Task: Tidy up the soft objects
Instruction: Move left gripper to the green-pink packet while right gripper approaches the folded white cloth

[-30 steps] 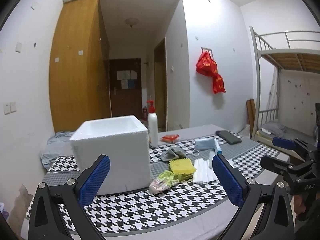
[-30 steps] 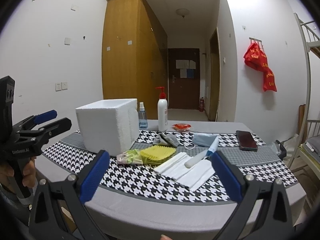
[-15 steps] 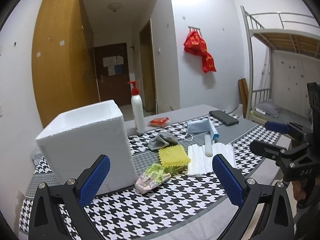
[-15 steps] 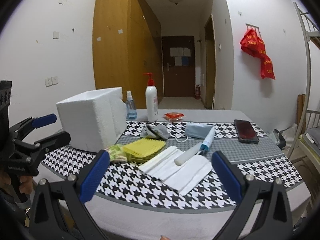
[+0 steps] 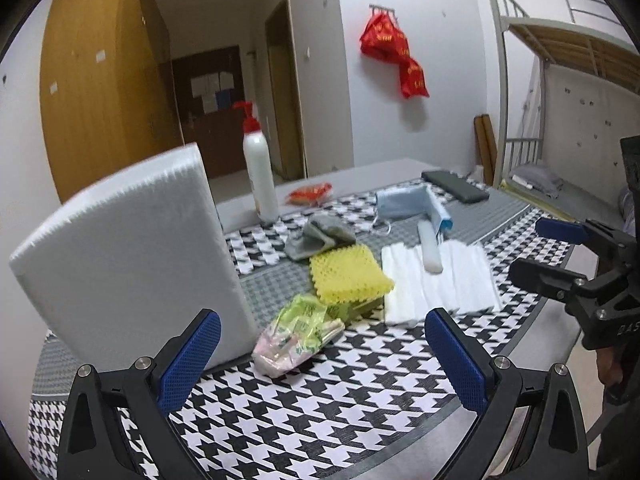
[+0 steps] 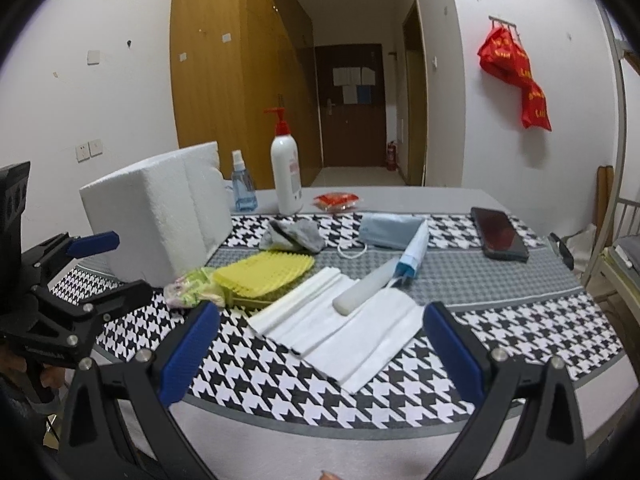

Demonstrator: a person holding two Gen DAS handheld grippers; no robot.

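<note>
Here, both my claws are spread wide and hold nothing. My left claw point(image 5: 316, 354) hangs low over the near edge of the bench point(image 5: 320, 408), and the crumpled green-and-pink packet point(image 5: 298, 336) lies just ahead of it, almost dead centre between the blue pads, close beside the white foam box point(image 5: 128, 256). Its long axis runs slantwise, from the near left up toward the far right, so I judge the jaws would need a slight turn to close across its narrow width. Behind it the yellow sponge point(image 5: 348, 276) sits on a green pad, touching the packet's far end.

My right claw point(image 6: 322, 338) faces the folded white cloths point(image 6: 344, 332), which lie straight ahead with a pale tube point(image 6: 370, 286) resting across them. From that side the packet point(image 6: 192, 290) is off to the left, farther away.

So the left claw is the nearer one for the packet, and the box stands just to its left, a short carry by my reckoning. The grey rag point(image 5: 320, 236) and the blue mask point(image 5: 400, 206) wait farther back.
</note>
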